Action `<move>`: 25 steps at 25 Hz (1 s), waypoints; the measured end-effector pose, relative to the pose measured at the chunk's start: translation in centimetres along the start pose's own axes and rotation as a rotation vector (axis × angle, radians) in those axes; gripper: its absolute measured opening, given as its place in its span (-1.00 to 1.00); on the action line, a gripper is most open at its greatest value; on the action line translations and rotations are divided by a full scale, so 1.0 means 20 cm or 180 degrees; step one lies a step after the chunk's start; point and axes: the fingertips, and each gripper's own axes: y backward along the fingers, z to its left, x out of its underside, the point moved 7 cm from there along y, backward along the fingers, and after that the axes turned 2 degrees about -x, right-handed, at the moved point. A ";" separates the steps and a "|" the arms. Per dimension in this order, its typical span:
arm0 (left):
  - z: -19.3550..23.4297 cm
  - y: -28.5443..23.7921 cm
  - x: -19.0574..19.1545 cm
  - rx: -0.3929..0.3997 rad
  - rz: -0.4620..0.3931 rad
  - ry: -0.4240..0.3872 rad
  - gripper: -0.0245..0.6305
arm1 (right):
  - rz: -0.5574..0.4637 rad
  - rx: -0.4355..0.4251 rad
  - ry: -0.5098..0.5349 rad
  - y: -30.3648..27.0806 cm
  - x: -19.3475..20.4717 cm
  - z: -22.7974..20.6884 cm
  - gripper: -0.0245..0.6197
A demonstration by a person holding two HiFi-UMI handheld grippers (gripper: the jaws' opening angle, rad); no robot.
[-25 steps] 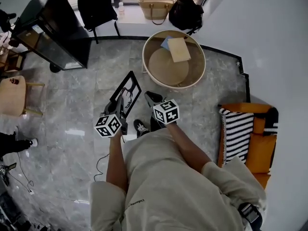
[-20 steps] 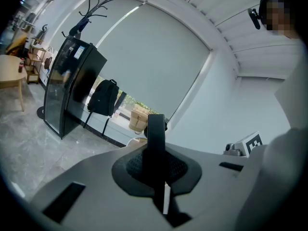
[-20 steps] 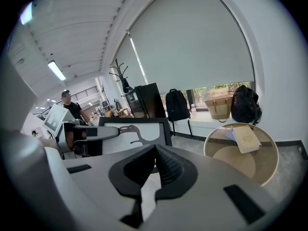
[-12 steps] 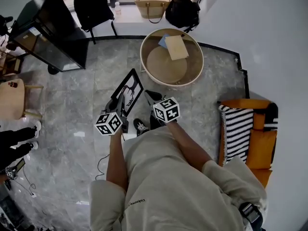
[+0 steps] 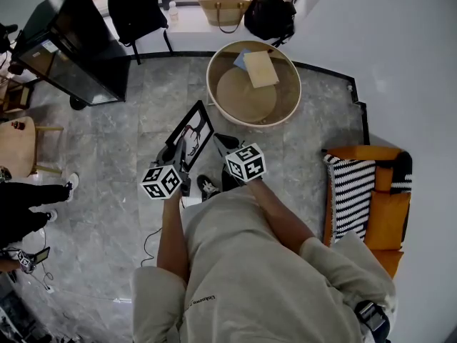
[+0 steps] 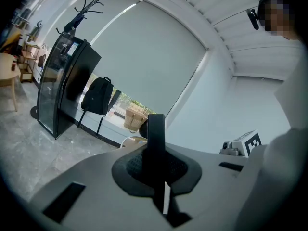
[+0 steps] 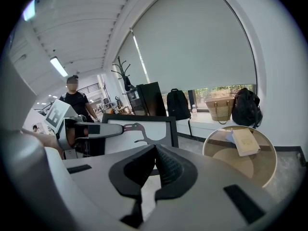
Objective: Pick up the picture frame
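The left gripper (image 5: pixel 179 153) has its jaws clamped on one thin edge of the picture frame (image 5: pixel 193 131), which is held tilted above the floor. Just to its right, the right gripper (image 5: pixel 221 143) is closed on nothing. With a pinch on one edge only, the frame could pivot or slip and drop.

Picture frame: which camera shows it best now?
Right gripper view: the picture frame faces it, bird print visible, left claw on its edge. Head view shows it small, tilted; left gripper view only its black edge.
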 end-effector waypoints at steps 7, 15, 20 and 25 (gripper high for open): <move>-0.02 -0.02 -0.02 -0.0004 -0.0013 -0.0056 -0.85 | -0.0005 0.0041 -0.0010 0.01 -0.01 -0.04 -0.82; -0.03 -0.03 -0.04 0.0012 -0.0018 -0.0132 -0.85 | 0.0006 0.0053 -0.0015 0.00 -0.01 -0.06 -0.82; -0.03 -0.04 -0.04 0.0030 -0.0024 -0.0161 -0.85 | -0.0007 0.0037 -0.0023 -0.01 -0.01 -0.07 -0.82; -0.05 -0.03 -0.06 0.0034 -0.0038 -0.0173 -0.85 | -0.0005 0.0024 -0.0009 -0.01 -0.03 -0.06 -0.82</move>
